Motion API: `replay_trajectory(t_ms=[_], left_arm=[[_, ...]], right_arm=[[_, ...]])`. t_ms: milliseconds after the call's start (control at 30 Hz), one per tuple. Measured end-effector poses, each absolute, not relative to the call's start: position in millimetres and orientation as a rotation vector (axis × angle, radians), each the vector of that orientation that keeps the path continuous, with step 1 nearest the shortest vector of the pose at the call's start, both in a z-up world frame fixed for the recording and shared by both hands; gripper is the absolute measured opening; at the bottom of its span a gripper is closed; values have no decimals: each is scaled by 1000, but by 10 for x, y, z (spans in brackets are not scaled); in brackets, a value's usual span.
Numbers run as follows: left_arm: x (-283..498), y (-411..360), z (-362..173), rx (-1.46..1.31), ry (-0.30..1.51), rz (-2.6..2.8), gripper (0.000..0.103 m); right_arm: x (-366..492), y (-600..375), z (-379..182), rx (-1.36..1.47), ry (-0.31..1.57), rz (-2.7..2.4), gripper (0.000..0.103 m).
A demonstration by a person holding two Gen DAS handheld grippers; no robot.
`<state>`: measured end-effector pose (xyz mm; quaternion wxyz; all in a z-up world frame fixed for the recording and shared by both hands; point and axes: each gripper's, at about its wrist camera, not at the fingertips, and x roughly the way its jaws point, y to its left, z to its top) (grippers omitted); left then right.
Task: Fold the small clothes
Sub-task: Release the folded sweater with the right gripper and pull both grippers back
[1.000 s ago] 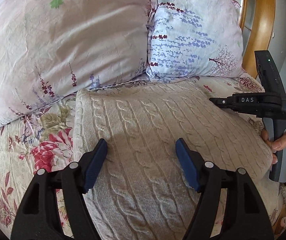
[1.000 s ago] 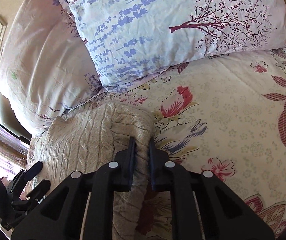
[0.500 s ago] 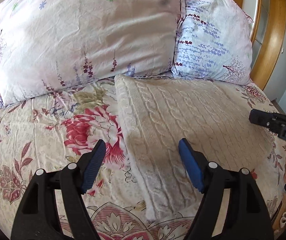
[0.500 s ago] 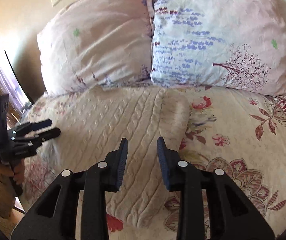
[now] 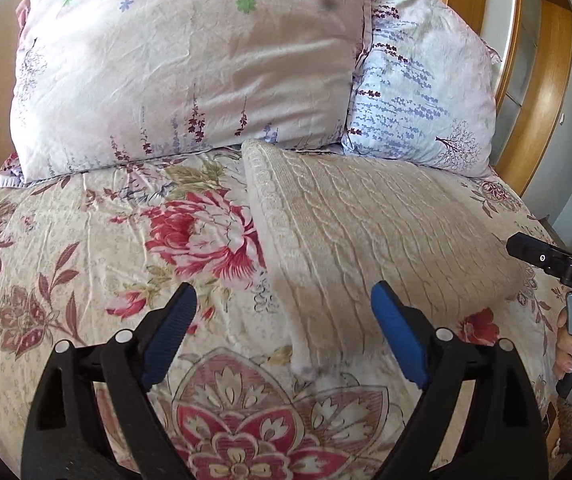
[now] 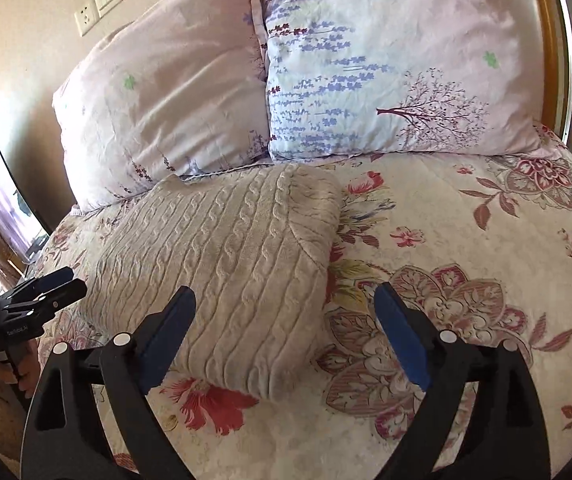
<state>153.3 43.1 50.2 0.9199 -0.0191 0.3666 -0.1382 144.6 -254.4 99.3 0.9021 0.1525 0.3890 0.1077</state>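
A cream cable-knit sweater [image 5: 369, 232] lies folded into a flat rectangle on the floral bedspread [image 5: 86, 240], its far edge near the pillows. It also shows in the right wrist view [image 6: 230, 264]. My left gripper [image 5: 282, 332] is open and empty, hovering above the sweater's near left corner. My right gripper [image 6: 286, 332] is open and empty, above the sweater's near right edge. The right gripper shows at the right rim of the left wrist view [image 5: 557, 268], and the left gripper at the left rim of the right wrist view [image 6: 34, 300].
Two pillows lean at the head of the bed: a pink one [image 5: 190, 64] and a lavender-print one [image 5: 421, 92]. A wooden headboard [image 5: 541, 92] stands behind. A wall socket and switch [image 6: 100, 4] are on the wall at left.
My right gripper let go of the sweater's edge and opened wide. Both grippers pulled back and up from the sweater, which now lies flat on the bed.
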Motion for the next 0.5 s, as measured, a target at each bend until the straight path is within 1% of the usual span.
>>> replay_trajectory(t_ms=[67, 133, 267, 500], left_arm=[[1412, 459, 459, -63, 770, -287, 94], [1332, 454, 396, -77, 792, -276, 97], [1225, 385, 280, -85, 835, -243, 100], [1232, 145, 162, 53, 870, -117, 101]], right_arm=[[1354, -2545, 972, 318, 813, 204, 97], [1302, -2494, 934, 283, 851, 141, 102], [1209, -2363, 845, 247, 883, 132, 102], [1186, -2175, 743, 216, 951, 91, 102]])
